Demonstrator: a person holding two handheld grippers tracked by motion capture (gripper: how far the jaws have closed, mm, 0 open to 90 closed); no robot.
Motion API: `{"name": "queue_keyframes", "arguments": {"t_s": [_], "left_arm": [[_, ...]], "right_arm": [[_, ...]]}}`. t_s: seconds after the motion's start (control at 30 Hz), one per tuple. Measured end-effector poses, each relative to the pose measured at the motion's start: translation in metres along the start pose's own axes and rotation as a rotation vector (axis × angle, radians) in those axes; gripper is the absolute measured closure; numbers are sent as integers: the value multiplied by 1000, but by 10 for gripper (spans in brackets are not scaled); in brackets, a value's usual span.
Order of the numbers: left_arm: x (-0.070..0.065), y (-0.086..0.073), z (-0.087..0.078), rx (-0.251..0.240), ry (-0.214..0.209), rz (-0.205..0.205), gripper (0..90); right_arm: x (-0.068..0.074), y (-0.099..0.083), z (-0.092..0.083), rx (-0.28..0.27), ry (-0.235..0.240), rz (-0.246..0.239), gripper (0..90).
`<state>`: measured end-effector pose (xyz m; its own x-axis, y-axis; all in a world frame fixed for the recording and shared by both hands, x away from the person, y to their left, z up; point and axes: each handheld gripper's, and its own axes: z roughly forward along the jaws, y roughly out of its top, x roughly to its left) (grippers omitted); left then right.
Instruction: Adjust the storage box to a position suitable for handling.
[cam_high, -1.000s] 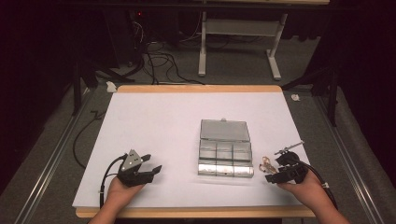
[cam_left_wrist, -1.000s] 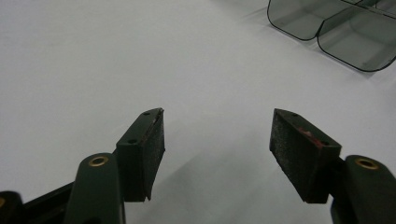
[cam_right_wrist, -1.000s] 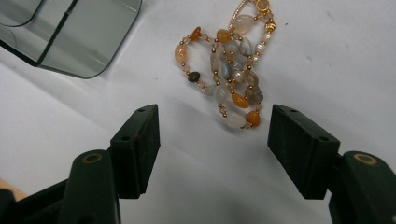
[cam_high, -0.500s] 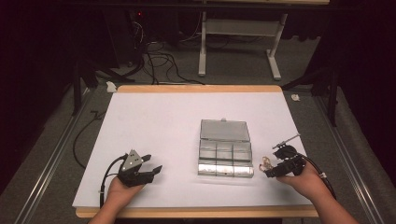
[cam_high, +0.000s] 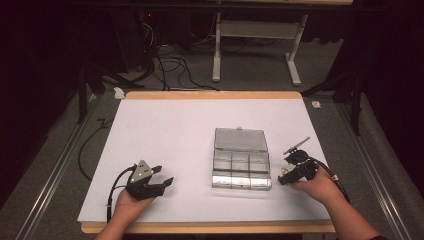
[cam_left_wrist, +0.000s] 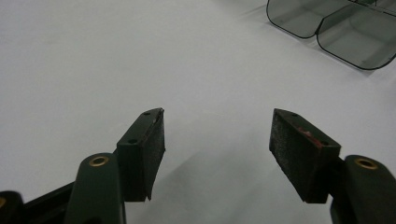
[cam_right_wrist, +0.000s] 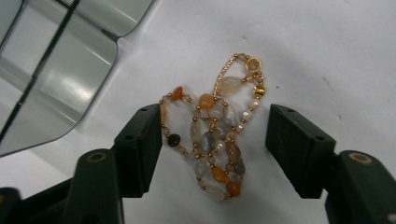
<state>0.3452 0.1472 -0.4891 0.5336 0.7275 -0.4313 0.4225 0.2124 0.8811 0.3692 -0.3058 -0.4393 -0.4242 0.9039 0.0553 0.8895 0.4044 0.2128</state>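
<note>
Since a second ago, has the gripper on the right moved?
Yes. The right gripper has shifted rightward, away from the clear box, with its fingers closing slightly around the beaded bracelet.

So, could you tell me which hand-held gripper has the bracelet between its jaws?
The right hand-held gripper: its open jaws straddle the beaded bracelet; the left frames bare table.

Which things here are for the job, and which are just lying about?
For the job:
- beaded bracelet, lying between the right gripper's open jaws, which have just been closing
- clear compartment box, lid open

Just lying about:
- small white scrap beside the table
- cables on the floor
</note>
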Motion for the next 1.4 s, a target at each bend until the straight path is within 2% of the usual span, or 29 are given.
{"name": "queue_keyframes", "arguments": {"t_s": [0.1, 0.17, 0.2, 0.23, 0.27, 0.3, 0.37, 0.43, 0.6, 0.63, 0.73, 1.03, 1.1, 1.4], "left_arm": [[0, 0, 0, 3, -3, 7, 361], [0, 0, 0, 7, -1, 3, 361], [0, 0, 0, 7, -1, 3, 361], [0, 0, 0, 3, -1, 3, 361], [0, 0, 0, 3, -1, 3, 361], [0, 0, 0, 2, -4, 8, 361], [0, 0, 0, 7, -1, 4, 362], [0, 0, 0, 9, 0, 3, 362], [0, 0, 0, 9, 0, 7, 362], [0, 0, 0, 9, 2, 6, 362], [0, -1, 0, 3, 1, 7, 363], [0, 0, 1, 8, 2, 3, 363], [0, 0, 0, 3, 2, 4, 363], [-1, -1, 0, 4, 0, 7, 363]], "right_arm": [[3, 1, -1, 6, 15, -22, 488], [8, 2, -1, 19, 7, -53, 534], [8, 2, -1, 19, 7, -53, 534], [12, 2, 0, 24, -29, -88, 641], [12, 2, 0, 24, -29, -88, 641], [12, 2, -1, 23, -30, -91, 725], [12, 2, -1, 24, -12, -92, 786], [13, 2, -3, 31, -1, -85, 809], [13, 4, -7, 30, -5, -103, 821], [12, 6, -11, 31, 10, -100, 824], [12, 7, -15, 33, 8, -98, 827], [13, 15, -41, 25, 7, -118, 832], [14, 16, -47, 29, 5, -94, 835], [12, 19, -65, 25, 7, -106, 840]]}}
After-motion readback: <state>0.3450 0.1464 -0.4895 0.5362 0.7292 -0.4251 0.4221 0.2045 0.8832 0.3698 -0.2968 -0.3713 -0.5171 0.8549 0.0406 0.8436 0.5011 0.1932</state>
